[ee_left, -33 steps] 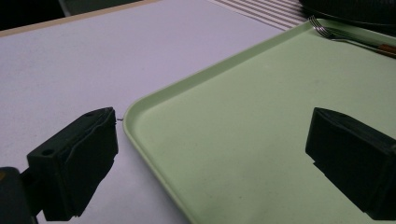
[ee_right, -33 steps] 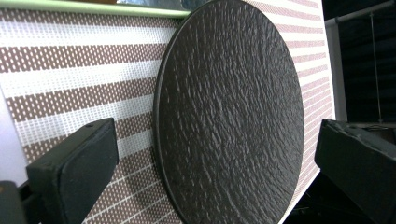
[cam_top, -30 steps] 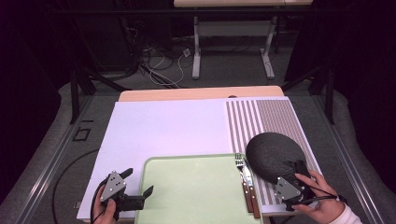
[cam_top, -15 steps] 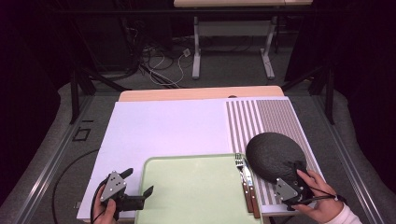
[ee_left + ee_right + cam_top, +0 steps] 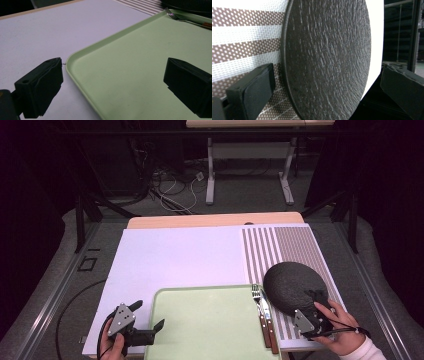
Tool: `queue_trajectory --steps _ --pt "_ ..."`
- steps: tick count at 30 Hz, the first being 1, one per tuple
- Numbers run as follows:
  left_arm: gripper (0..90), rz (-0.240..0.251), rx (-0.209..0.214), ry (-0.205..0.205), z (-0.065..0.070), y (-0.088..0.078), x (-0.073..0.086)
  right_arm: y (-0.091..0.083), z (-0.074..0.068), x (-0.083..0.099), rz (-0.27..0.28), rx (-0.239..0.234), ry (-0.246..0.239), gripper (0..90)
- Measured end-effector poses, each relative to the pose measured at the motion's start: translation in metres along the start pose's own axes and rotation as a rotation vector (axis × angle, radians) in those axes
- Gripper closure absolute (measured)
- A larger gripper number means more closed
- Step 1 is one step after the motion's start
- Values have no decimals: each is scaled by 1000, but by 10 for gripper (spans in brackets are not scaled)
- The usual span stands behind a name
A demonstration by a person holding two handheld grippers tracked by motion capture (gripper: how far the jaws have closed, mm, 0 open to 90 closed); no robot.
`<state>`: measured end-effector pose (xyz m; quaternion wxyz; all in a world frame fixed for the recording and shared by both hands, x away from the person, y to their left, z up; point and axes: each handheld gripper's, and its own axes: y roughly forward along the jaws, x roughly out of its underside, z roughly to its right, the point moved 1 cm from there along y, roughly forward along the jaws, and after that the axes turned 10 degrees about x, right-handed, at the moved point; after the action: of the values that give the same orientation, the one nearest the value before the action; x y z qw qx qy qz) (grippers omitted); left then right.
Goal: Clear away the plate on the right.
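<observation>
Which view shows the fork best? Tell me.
The high view: the fork lies whole along the green tray's right edge, beside a knife. The left gripper view catches only its tines far off.

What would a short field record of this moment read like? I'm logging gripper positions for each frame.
left gripper: open, straddling the near-left corner of the green tray
right gripper: open, at the near edge of the dark round plate
plate: on the striped placemat
fork and knife: on the tray's right edge

fork [image 5: 256, 294] and knife [image 5: 266, 317]: tray's right edge; striped mat [image 5: 290, 250]: table's right; cables [image 5: 170, 187]: floor
</observation>
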<state>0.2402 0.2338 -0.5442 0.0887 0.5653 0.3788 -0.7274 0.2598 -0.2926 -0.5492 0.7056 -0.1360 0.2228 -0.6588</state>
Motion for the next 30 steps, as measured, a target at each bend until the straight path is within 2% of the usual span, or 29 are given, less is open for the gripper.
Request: queue_trajectory --steps 2,6,7,8,9,10,11,12,13,18,20,21,23,24,25,30 --pt "28 4 3 -6 0 0 0 0 -1 -1 -14 10 2 0" --pt "28 2 0 -2 0 0 0 2 -1 -5 -13 28 -23 0" --pt "28 2 0 -1 0 0 0 2 -2 -5 -33 23 -8 0" --pt "28 2 0 -1 0 0 0 4 -2 -6 -9 32 -14 0" --pt "28 0 0 -1 0 0 0 5 -1 -6 -10 40 -25 0" --pt "28 2 0 -1 0 0 0 5 -3 -7 -7 38 -6 0" --pt "28 2 -1 -2 0 0 0 6 -2 -8 -10 50 -35 0" --pt "28 3 -1 -2 0 0 0 7 -1 -9 2 55 -42 0" --pt "28 3 0 -3 0 0 0 7 -3 -9 -6 55 -25 0" --pt "28 2 3 -6 0 0 0 12 -4 -11 6 68 -57 0" --pt "28 3 0 -2 0 0 0 11 -5 -12 -31 59 -57 0" --pt "28 1 0 -1 0 0 0 14 -5 -12 12 82 -52 0" --pt "28 5 2 -6 0 0 0 13 -5 -11 3 96 -44 0" --pt "28 5 3 -7 0 0 0 13 -4 -12 -5 100 -61 0" --pt "28 5 3 -7 0 0 0 13 -5 -11 -14 102 -48 0" --pt "28 2 0 -2 0 0 0 16 -6 -12 23 137 -47 0"
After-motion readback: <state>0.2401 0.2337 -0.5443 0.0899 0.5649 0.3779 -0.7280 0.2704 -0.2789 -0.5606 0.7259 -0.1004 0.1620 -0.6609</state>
